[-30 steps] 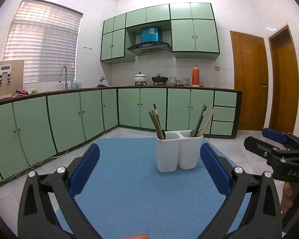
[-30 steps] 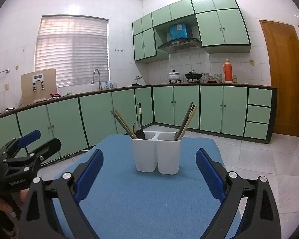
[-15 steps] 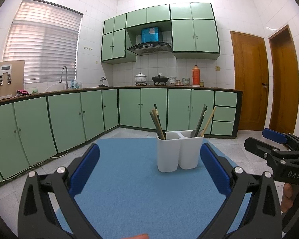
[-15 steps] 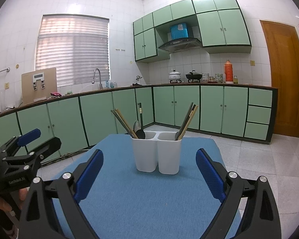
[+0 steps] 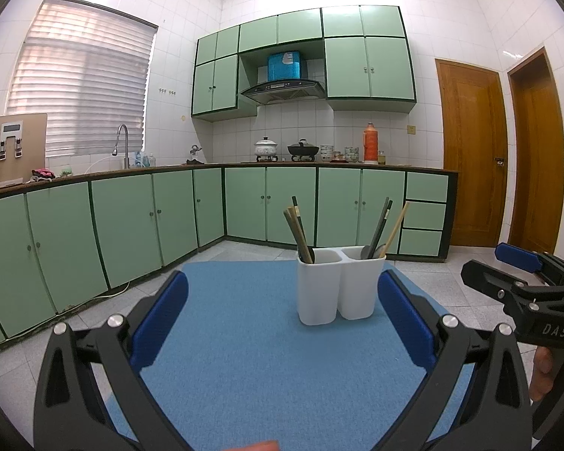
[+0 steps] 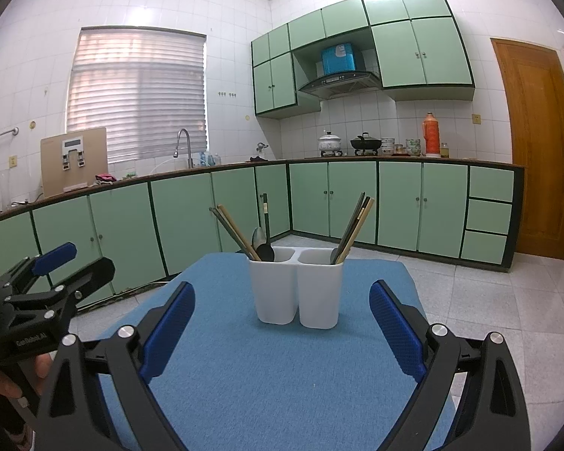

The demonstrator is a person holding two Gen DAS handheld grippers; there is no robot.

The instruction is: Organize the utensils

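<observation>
A white two-compartment utensil holder (image 5: 338, 285) (image 6: 297, 287) stands upright on a blue mat (image 5: 267, 368) (image 6: 282, 376). Its left cup holds chopsticks (image 6: 237, 233) and a dark spoon (image 6: 264, 250); its right cup holds more chopsticks (image 6: 353, 227) (image 5: 385, 225). My left gripper (image 5: 282, 312) is open and empty, hovering over the mat short of the holder. My right gripper (image 6: 282, 319) is likewise open and empty, with the holder beyond its blue fingertips. Each gripper shows at the edge of the other's view, the right gripper (image 5: 522, 274) and the left gripper (image 6: 49, 267).
The mat covers a small table with tiled floor (image 6: 488, 300) around it. Green base cabinets (image 5: 131, 225) line the left and back walls, with a sink tap (image 5: 122, 143), pots (image 5: 267, 148) and an orange flask (image 5: 370, 143) on the counter. Wooden doors (image 5: 470, 150) stand at right.
</observation>
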